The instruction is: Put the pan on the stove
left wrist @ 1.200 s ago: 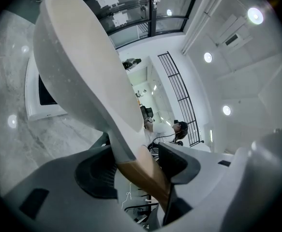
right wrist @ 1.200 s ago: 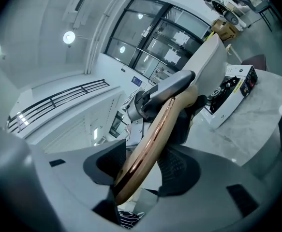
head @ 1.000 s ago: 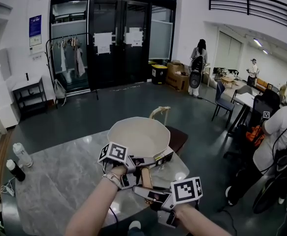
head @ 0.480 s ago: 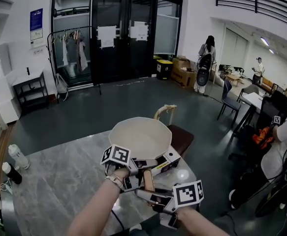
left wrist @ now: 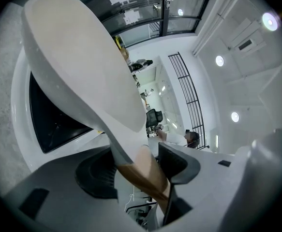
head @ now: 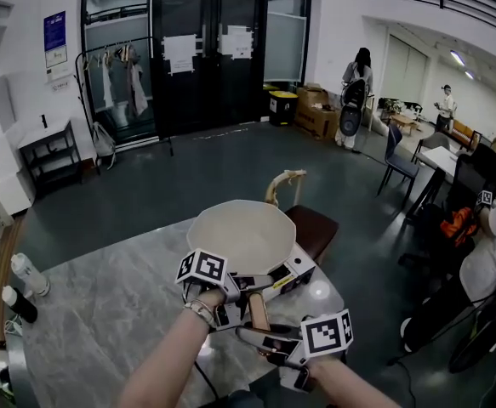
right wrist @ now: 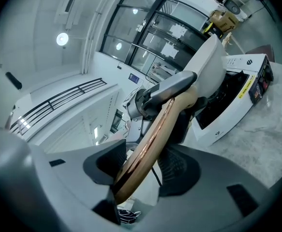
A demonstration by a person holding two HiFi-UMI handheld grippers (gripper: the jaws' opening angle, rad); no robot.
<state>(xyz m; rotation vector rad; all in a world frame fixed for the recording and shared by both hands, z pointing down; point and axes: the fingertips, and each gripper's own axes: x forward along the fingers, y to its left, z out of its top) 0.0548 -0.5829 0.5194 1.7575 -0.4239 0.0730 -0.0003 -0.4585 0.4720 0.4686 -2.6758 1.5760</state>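
Note:
A cream pan (head: 241,236) with a wooden handle (head: 257,311) hangs tilted just above a white induction stove (head: 297,272) on the marble table. My left gripper (head: 233,296) is shut on the handle close to the pan's bowl. My right gripper (head: 269,340) is shut on the handle's near end. In the left gripper view the pan's underside (left wrist: 78,66) rises over the stove's black glass (left wrist: 49,129), with the handle (left wrist: 140,167) between the jaws. The right gripper view shows the handle (right wrist: 153,139) running up to the pan (right wrist: 206,62) and the stove (right wrist: 228,100).
The grey marble table (head: 103,313) carries two bottles (head: 25,274) at its left edge. A brown chair (head: 311,228) stands just beyond the table's far edge. People and desks are at the far right, across an open floor.
Both grippers keep their hold on the handle and the pan stays over the stove. Only the head view has shifted slightly.

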